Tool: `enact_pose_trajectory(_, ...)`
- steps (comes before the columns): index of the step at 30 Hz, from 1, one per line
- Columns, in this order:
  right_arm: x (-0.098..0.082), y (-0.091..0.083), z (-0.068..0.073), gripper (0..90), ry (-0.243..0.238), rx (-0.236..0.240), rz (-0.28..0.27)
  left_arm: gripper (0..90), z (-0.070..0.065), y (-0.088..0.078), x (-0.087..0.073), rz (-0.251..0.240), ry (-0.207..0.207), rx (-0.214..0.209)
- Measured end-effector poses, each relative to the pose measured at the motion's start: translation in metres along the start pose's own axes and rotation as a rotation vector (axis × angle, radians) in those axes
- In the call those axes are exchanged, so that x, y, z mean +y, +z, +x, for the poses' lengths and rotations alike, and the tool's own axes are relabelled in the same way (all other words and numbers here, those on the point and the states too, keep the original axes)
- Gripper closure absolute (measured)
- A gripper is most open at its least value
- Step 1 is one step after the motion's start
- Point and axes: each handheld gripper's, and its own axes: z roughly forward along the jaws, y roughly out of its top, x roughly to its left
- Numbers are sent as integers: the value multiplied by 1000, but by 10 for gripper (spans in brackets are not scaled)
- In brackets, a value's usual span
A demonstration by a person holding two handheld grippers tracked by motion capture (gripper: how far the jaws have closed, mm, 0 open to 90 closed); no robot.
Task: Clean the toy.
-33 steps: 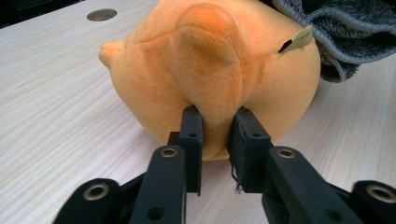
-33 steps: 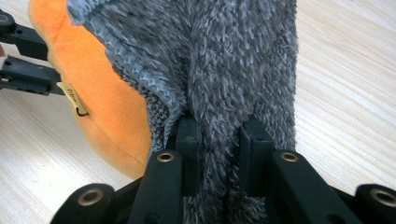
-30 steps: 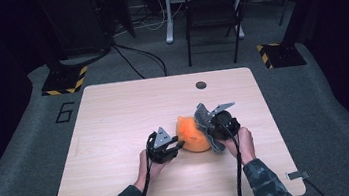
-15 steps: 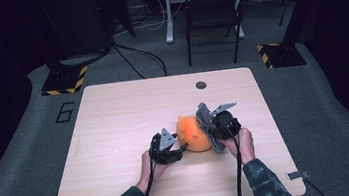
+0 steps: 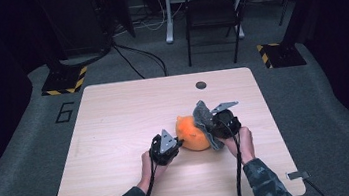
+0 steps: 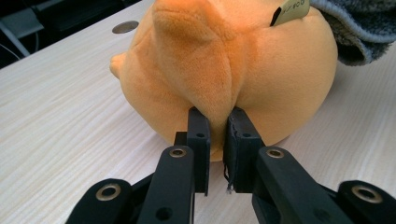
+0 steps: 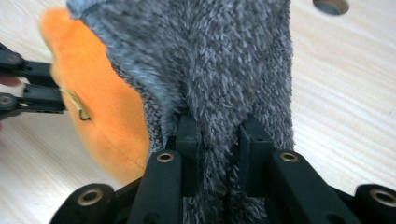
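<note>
Orange plush (image 5: pixel 193 135) is seen from the high view near the front of the pale wood desk (image 5: pixel 116 130), between the left gripper (image 5: pixel 167 148) and the right gripper (image 5: pixel 218 125). From the left gripper view, its fingers (image 6: pixel 200 140), having just been closing, are pinched on a soft fold of the rounded toy. From the right gripper view, fuzzy grey sock (image 7: pixel 210 70) is clamped between the fingers (image 7: pixel 189 140); dressing the toy is judged underway, and stretching the cuff over it is called for next.
</note>
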Motion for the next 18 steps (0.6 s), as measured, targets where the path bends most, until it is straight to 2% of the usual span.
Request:
enact_pose_trajectory(5, 10, -17, 6, 732, -9, 14, -45, 819, 11, -6, 3, -11, -93, -63)
enact_pose_trajectory(8, 17, -28, 17, 731, -18, 31, -73, 820, 13, -11, 6, -15, -98, -82)
enact_pose_trajectory(10, 20, -32, 25, 730, -58, 51, -90, 819, 13, -13, 8, -19, -94, -80)
enact_pose_trajectory(13, 23, -31, 40, 727, -93, 73, -94, 818, 11, -13, 10, -14, -89, -84)
enact_pose_trajectory(16, 19, -17, 49, 723, -134, 40, -49, 814, 11, -12, 9, 7, -87, -87)
enact_pose_trajectory(17, 16, -10, 49, 722, -156, 22, -37, 811, 11, -11, 8, 13, -81, -81)
enact_pose_trajectory(18, 15, -7, 48, 722, -157, 14, -32, 808, 12, -10, 7, 17, -81, -79)
